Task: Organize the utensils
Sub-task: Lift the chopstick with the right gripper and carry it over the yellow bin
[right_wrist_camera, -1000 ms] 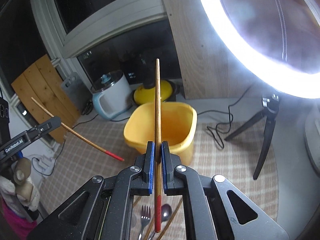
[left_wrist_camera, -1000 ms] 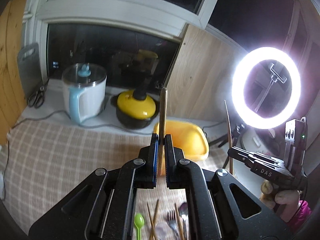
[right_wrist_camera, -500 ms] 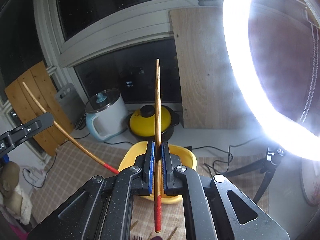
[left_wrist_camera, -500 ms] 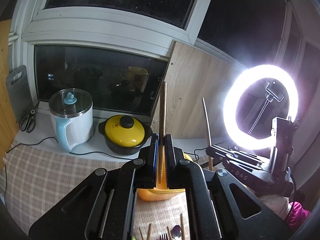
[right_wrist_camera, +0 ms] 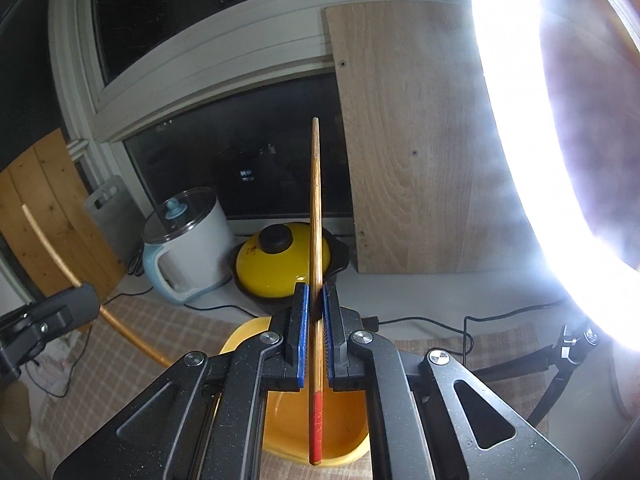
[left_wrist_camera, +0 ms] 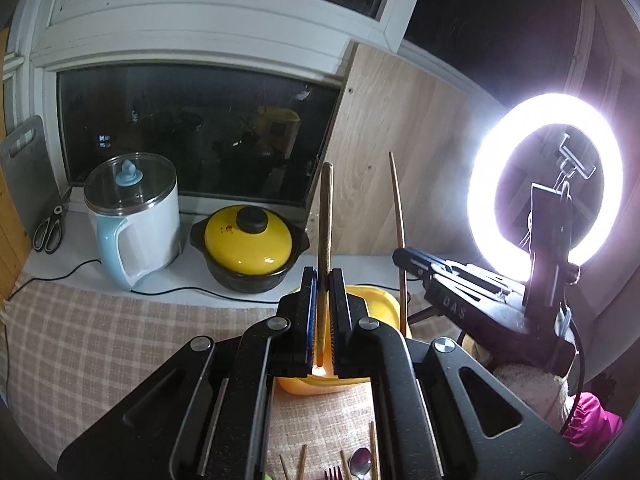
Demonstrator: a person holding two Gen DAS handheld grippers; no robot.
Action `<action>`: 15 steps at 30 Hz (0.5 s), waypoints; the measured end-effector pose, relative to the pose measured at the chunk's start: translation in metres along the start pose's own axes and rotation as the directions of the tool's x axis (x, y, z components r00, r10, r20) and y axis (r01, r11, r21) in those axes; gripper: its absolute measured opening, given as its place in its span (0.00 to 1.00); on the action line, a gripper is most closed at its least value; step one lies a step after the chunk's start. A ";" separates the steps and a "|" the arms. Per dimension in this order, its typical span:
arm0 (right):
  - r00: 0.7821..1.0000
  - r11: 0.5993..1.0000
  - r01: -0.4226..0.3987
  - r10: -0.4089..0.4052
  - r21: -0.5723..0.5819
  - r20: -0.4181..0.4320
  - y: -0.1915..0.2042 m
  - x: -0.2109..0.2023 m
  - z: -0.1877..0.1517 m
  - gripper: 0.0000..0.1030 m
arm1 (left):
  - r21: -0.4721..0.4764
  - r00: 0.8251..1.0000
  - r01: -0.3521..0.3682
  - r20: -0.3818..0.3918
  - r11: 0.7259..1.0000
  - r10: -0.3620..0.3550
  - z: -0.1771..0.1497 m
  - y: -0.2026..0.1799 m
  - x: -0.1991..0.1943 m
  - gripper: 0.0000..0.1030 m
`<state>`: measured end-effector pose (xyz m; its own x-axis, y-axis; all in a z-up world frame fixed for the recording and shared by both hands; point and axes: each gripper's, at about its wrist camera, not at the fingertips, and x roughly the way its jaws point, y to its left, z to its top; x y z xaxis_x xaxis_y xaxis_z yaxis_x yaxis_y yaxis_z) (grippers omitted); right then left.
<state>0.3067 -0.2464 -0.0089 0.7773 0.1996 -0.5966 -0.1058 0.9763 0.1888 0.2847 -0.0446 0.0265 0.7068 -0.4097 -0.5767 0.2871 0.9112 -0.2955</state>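
My left gripper (left_wrist_camera: 323, 280) is shut on a wooden chopstick (left_wrist_camera: 325, 216) that stands upright over the yellow bin (left_wrist_camera: 376, 304). My right gripper (right_wrist_camera: 315, 296) is shut on a second chopstick (right_wrist_camera: 315, 216) with a red end (right_wrist_camera: 316, 428), upright, its red end hanging over the yellow bin (right_wrist_camera: 280, 428). The right gripper with its chopstick (left_wrist_camera: 398, 208) shows at the right of the left wrist view. The left gripper's chopstick (right_wrist_camera: 48, 240) shows at the left of the right wrist view. Loose chopsticks, a spoon (left_wrist_camera: 360, 458) and a fork (left_wrist_camera: 334, 473) lie on the checked cloth below.
A white kettle (left_wrist_camera: 134, 216) and a yellow-lidded black pot (left_wrist_camera: 250, 246) stand by the window behind the bin. Scissors (left_wrist_camera: 48, 228) lie at the far left. A bright ring light (left_wrist_camera: 544, 184) on a tripod stands at the right, with cables on the counter.
Both grippers have risen and tilted up with their chopsticks. The bin has dropped lower in both views, and the cutlery on the cloth has slid towards the bottom edge.
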 end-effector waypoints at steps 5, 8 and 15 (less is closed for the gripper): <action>1.000 0.999 0.022 -0.022 0.026 0.009 -0.008 0.011 0.002 0.05 | -0.012 0.999 -0.010 -0.030 1.000 0.009 -0.006 0.003 0.011 0.03; 1.000 0.999 0.029 -0.029 0.041 0.000 -0.014 0.018 -0.001 0.05 | -0.017 0.999 -0.017 -0.046 1.000 0.017 -0.010 0.006 0.017 0.03; 0.999 0.998 -0.001 0.004 0.067 -0.053 -0.025 0.025 -0.015 0.05 | -0.034 0.997 -0.034 -0.076 0.999 0.031 -0.017 0.013 0.030 0.03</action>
<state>0.3196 -0.2640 -0.0406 0.7431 0.2078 -0.6361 -0.0643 0.9684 0.2411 0.2989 -0.0459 -0.0080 0.6645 -0.3830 -0.6417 0.2405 0.9226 -0.3016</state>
